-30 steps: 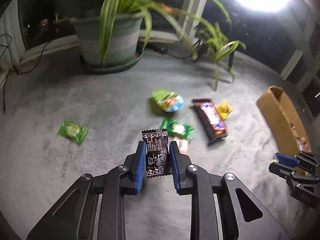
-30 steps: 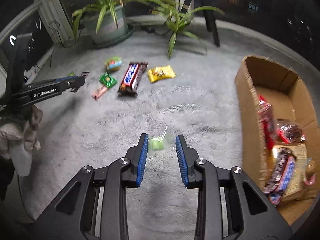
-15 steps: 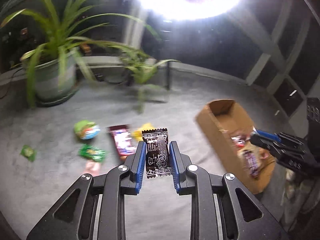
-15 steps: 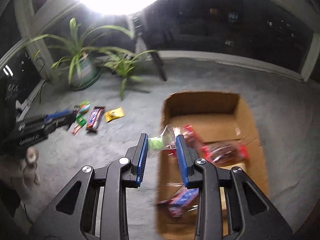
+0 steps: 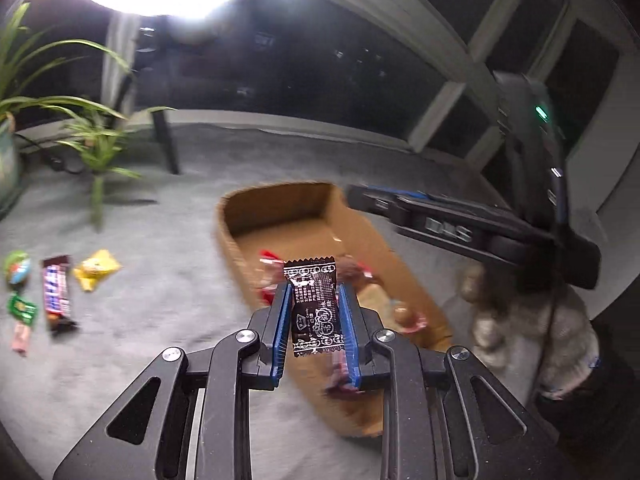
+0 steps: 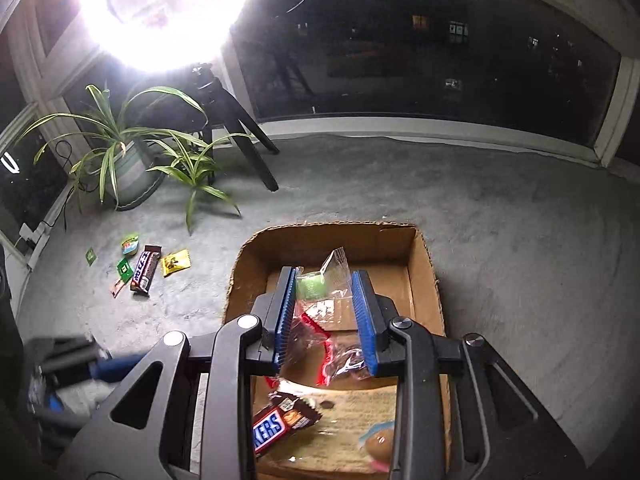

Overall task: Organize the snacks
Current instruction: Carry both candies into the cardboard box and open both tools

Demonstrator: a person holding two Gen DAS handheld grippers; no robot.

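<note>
**Both tools over the snack box, each with a packet**

Left tool [image 5: 315,320]: blue pads nearly closed, pinching a small black foil candy packet with white print [image 5: 315,308], held upright above the near-left part of the open brown cardboard box [image 5: 280,204]. Box sits on grey carpet floor [image 5: 160,292], several red-wrapped snacks blurred inside.

Right tool [image 6: 326,312]: pads spread fairly wide, a clear plastic packet with a green candy inside [image 6: 320,284] between them, green end against the left pad; cannot tell whether the right pad touches it. It hangs over the middle of the box interior. Below it in the box: Snickers bar in brown wrapper [image 6: 280,424], red-and-clear packet [image 6: 332,356].

On the carpet, well left of the box: brown-wrapped chocolate bar [image 6: 145,274], yellow packet [image 6: 175,263] just beside it, green square packet [image 6: 125,269], round green-lidded cup [image 6: 130,244], pink stick [image 6: 116,289], lone green packet [image 6: 91,257] further left. Potted spider plant [image 6: 124,160] beyond them.
</note>
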